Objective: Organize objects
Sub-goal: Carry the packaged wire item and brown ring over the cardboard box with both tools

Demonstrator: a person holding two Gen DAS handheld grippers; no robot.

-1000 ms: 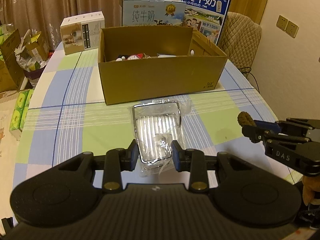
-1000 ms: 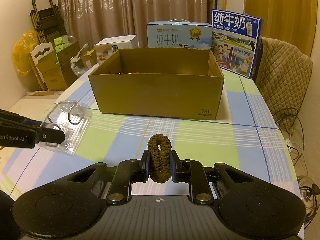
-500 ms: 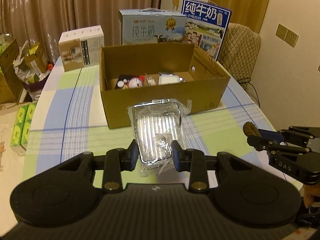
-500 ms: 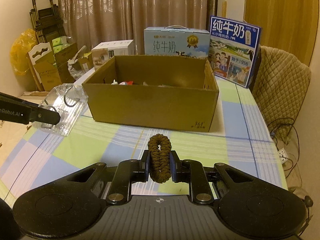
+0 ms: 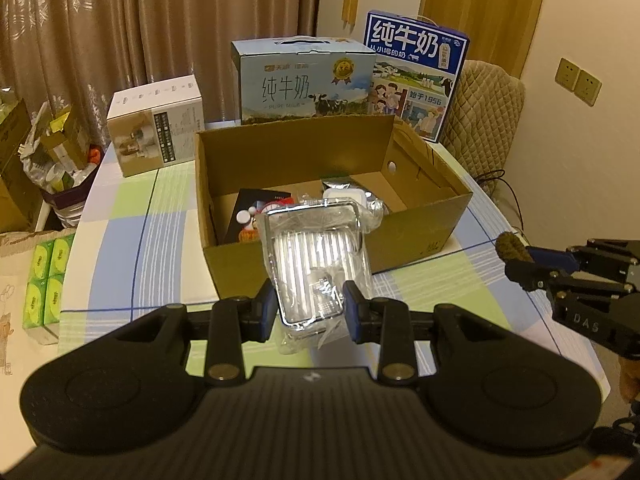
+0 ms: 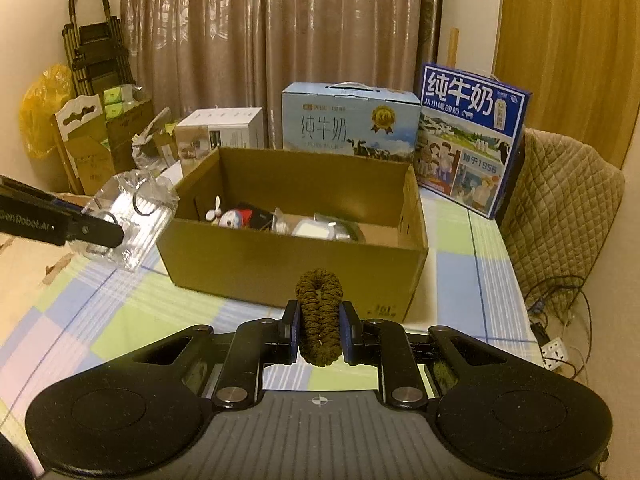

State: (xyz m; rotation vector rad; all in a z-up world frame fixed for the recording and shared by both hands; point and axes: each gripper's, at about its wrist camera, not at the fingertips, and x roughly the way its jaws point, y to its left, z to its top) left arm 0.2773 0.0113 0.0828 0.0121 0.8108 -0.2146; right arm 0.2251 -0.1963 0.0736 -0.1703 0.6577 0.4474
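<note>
Okay: milk cartons (image 5: 304,80) at the table's far edge read "纯牛奶", "PURE MILK". Left gripper (image 5: 310,312) pinches a bagged metal rack (image 5: 316,256), maybe a soap dish, over the cardboard box's (image 5: 416,232) near wall. Right gripper (image 6: 319,338) squeezes a brown scrunchie (image 6: 319,316) before it.

The cardboard box (image 6: 296,264) sits on the table (image 6: 456,280), milk cartons (image 6: 350,120) behind it (small items inside).

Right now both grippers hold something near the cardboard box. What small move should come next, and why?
Probably carry the left gripper a little further forward, then open it. It is shut on the bagged metal rack, which hangs at the near wall of the cardboard box, not yet clearly over the free floor inside. The right gripper, shut on the brown scrunchie, can wait.
</note>
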